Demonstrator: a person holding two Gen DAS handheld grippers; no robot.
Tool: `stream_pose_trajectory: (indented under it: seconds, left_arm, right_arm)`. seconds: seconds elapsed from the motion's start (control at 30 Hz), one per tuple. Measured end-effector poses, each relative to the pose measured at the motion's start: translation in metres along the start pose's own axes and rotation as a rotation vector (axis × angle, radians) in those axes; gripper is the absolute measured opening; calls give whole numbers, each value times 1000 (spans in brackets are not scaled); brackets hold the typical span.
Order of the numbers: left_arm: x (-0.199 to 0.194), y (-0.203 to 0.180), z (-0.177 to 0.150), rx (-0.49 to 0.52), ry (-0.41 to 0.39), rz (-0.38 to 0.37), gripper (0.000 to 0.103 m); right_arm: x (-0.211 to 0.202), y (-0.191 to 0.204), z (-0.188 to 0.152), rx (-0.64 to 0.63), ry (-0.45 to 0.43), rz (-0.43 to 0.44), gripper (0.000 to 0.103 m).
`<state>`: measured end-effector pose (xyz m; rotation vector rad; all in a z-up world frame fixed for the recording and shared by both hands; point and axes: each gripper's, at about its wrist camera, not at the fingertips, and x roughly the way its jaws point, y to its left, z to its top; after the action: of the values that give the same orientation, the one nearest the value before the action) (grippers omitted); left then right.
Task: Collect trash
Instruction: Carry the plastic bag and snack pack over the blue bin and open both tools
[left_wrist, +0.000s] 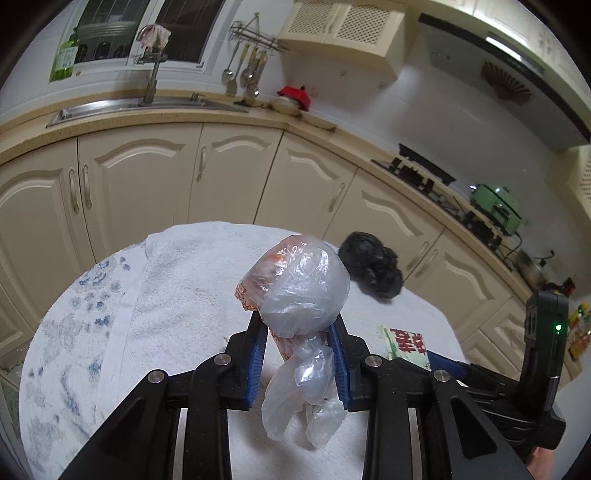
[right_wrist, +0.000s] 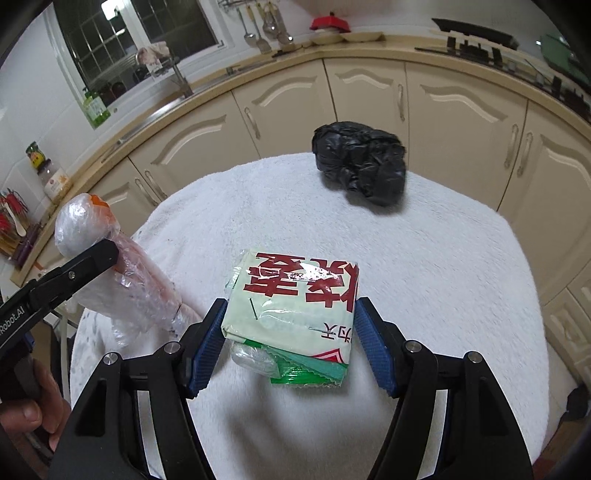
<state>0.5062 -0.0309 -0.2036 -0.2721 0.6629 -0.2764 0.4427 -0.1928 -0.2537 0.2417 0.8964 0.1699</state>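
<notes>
In my left gripper (left_wrist: 299, 334) I hold a clear plastic bag (left_wrist: 303, 284), the blue pads narrowed and pressing on its waist. Its long axis runs roughly along the fingers: a rounded, stuffed bulb sticks out past the tips, and a loose crinkled tail hangs back between the jaws toward me. Something orange-red with printed markings shows through the film on the bulb's left side; what it is I cannot tell. From my right wrist the same bag reads as a long tube, tilted up and to the left, lifted clear of the white towel (right_wrist: 443, 277) that covers the round table.

Further right, my right gripper (right_wrist: 288, 325) stands at a middling width around a folded pale-green packet (right_wrist: 295, 306) with big red characters. The packet lies flat on the towel, squarish, with a green saw-toothed edge and a bit of clear film poking out at its near side. The left pad seems to meet its edge; the right pad sits just beside it, and whether it presses I cannot tell.

Beyond, toward the far right rim of the table, a crumpled black bag (right_wrist: 360, 162) rests on the towel, a shapeless wad, well apart from both grippers.
</notes>
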Motion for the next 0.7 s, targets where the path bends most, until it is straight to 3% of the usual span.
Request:
stream_pose_trajectory:
  seconds: [0.37, 0.7]
  left_arm:
    - [-51, -47, -31, 83, -61, -38, 28]
    - [-98, -122, -47, 195, -123, -148, 28]
  right_arm:
    - [-70, -23, -20, 27, -102, 11, 70]
    - [-155, -65, -39, 91, -245, 5, 70]
